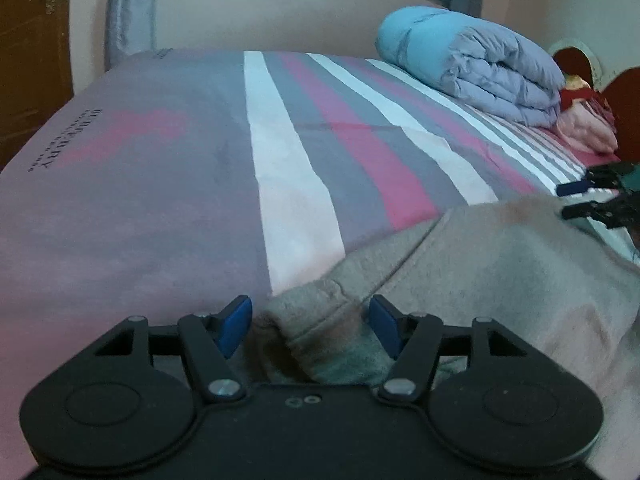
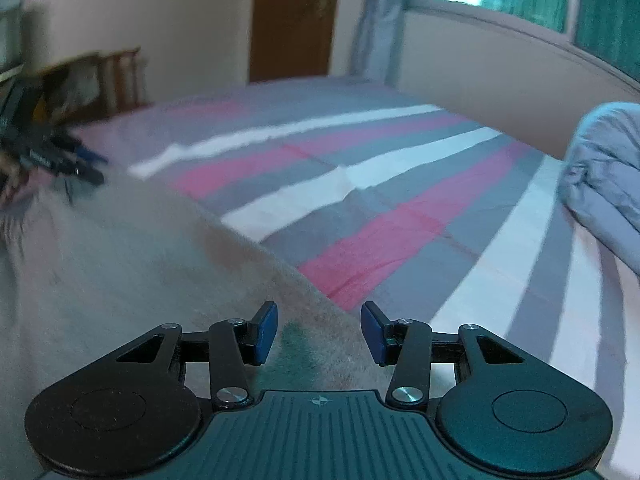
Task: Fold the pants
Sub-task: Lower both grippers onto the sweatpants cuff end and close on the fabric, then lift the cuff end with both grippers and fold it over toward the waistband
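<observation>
Left wrist view shows our left claw [image 1: 310,326] spread open around a bunched, ribbed end of the grey pants [image 1: 480,264], the cloth lying between its blue pads [image 1: 236,324] but not pinched. In the right wrist view our right claw [image 2: 319,332] is likewise open, with an edge of the same cloth running up between its jaws. The pants lie spread over the near part of the striped bed [image 1: 340,136], and we see no clean fold in them yet, though most of the garment is out of view. We judge the task to be at its start: both ends need gripping, then folding over. A rolled blue quilt [image 1: 472,64] sits well apart at the far side, near the wall
</observation>
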Available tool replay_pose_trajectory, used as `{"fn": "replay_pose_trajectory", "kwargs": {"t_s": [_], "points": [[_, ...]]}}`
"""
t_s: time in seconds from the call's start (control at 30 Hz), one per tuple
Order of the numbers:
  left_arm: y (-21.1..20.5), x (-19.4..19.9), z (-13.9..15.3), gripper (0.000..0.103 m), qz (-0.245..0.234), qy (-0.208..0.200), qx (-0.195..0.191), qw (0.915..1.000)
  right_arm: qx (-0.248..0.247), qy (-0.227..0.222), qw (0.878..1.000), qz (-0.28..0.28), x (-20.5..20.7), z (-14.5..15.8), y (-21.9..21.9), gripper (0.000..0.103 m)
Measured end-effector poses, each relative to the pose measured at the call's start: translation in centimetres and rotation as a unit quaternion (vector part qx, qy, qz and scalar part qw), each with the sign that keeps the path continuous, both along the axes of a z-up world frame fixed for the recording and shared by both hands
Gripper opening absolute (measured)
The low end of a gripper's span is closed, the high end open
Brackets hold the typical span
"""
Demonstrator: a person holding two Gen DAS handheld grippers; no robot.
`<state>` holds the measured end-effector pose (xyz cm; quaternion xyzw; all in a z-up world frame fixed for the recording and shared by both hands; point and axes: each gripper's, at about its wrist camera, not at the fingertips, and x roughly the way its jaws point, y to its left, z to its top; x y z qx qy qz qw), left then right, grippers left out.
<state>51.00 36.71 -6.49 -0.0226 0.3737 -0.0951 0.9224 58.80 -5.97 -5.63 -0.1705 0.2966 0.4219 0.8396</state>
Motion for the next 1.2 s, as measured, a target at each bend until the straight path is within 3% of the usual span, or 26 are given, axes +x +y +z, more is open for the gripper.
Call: {"fn": "replay_pose_trajectory", "kwargs": {"t_s": [0.13, 0.2, 0.23, 0.3, 0.33, 0.37, 0.4, 0.47, 0.7, 0.87, 0.97, 1.07, 1.13, 1.2], "points": [[0.5, 0.7, -1.0, 0.058, -0.007, 0.011, -0.014, 0.9998, -0.041, 0.007, 0.999, 0.018, 2.0, -1.9, 0.9, 0.047], [0.5, 1.1, -1.4, 0.058, -0.009, 0.009, -0.016, 0.9998, -0.046, 0.009, 0.999, 0.020, 2.6, -2.6, 1.0, 0.062], [0.5, 1.3, -1.5, 0.056, -0.011, 0.009, -0.015, 0.9998, -0.047, 0.010, 0.999, 0.013, 2.9, -2.9, 0.9, 0.063], [0.2, 1.3, -1.5, 0.037, -0.015, -0.004, -0.010, 0.9998, -0.042, 0.029, 0.999, 0.011, 3.5, -3.2, 0.7, 0.061], [0.0, 1.1, -1.2, 0.024, -0.010, -0.018, -0.006, 0.9998, -0.041, 0.033, 0.999, 0.014, 3.5, -3.2, 0.7, 0.053], [-0.2, 0.8, -1.0, 0.022, -0.009, -0.029, 0.000, 0.9995, -0.036, 0.040, 0.998, 0.019, 3.4, -3.1, 0.6, 0.023], [-0.5, 0.3, -0.6, 0.020, -0.011, -0.041, 0.011, 0.9990, -0.040, 0.032, 0.999, 0.016, 3.2, -2.8, 0.7, 0.005], [-1.1, -1.0, 0.8, 0.017, -0.018, -0.073, 0.026, 0.9968, -0.045, 0.010, 0.999, 0.011, 2.2, -2.0, 0.6, 0.004], [-2.1, -9.2, 7.5, 0.016, -0.040, -0.178, 0.031, 0.9826, -0.005, -0.100, 0.995, 0.009, -8.7, 6.0, -3.2, 0.003], [-4.8, -17.1, 9.2, 0.016, -0.082, -0.197, 0.067, 0.9746, -0.017, -0.159, 0.986, 0.038, -20.0, 9.0, -5.7, 0.004], [-5.8, -21.6, 7.6, 0.016, -0.089, -0.177, 0.077, 0.9771, -0.025, -0.161, 0.985, 0.054, -26.5, 8.1, -6.6, 0.004], [-7.4, -24.6, 4.2, 0.016, -0.079, -0.136, 0.089, 0.9836, -0.036, -0.133, 0.989, 0.052, -31.4, 4.7, -6.9, 0.004], [-7.6, -26.0, 2.1, 0.027, -0.044, -0.095, 0.076, 0.9916, -0.031, -0.086, 0.995, 0.034, -33.1, 1.6, -6.8, 0.004], [-7.7, -27.6, 1.0, 0.028, 0.010, -0.078, 0.054, 0.9954, -0.034, -0.063, 0.997, 0.001, -34.7, -0.8, -6.6, 0.005]]}}
